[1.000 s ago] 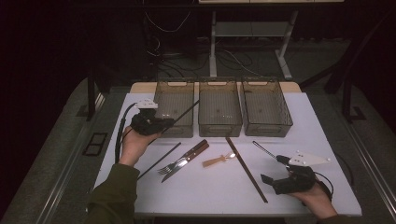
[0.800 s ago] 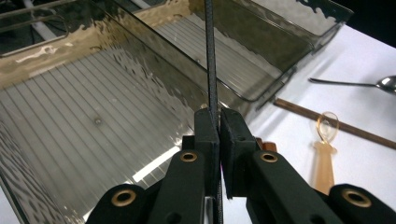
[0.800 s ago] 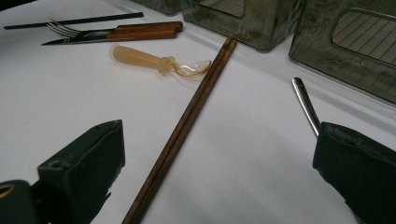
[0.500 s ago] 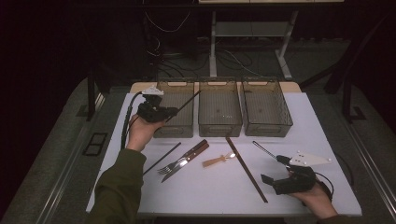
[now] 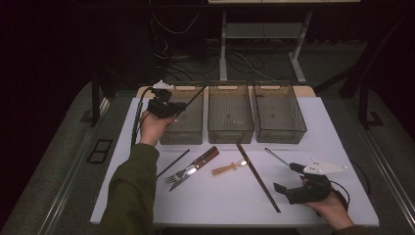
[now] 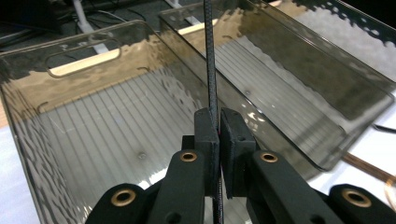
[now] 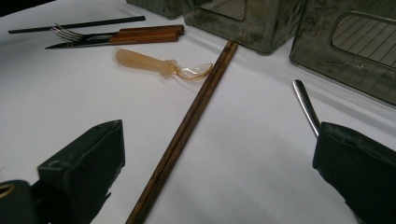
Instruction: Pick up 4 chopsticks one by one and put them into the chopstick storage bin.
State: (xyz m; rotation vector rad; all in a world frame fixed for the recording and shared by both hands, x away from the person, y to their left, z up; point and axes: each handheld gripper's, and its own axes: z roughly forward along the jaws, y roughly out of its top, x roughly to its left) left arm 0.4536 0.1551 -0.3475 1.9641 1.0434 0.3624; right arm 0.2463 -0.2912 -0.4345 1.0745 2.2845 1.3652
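Observation:
My left gripper [image 5: 179,107] hovers over the near left corner of the left grey bin [image 5: 182,136], shut on a thin black chopstick [image 5: 195,96] that slants up to the right. In the left gripper view the pads [image 6: 207,133] pinch that chopstick [image 6: 210,65] above the bin's ribbed floor [image 6: 102,135]. My right gripper [image 5: 287,177] rests at the table's front right, open, with nothing between its jaws. In the right gripper view its jaws [image 7: 219,154] stand wide apart; a pair of brown chopsticks [image 7: 187,126] runs between them, lying on the table.
The middle bin [image 5: 230,133] and right bin [image 5: 281,133] stand beside the left one. A second black chopstick [image 5: 173,162], a wooden-handled fork and knife [image 5: 193,166], an amber spoon [image 5: 229,169], the brown chopsticks [image 5: 258,176] and a metal utensil [image 5: 275,154] lie on the white table.
My left hand has carried the black chopstick away from the table's front, up to the left bin. The right gripper has stayed in place.

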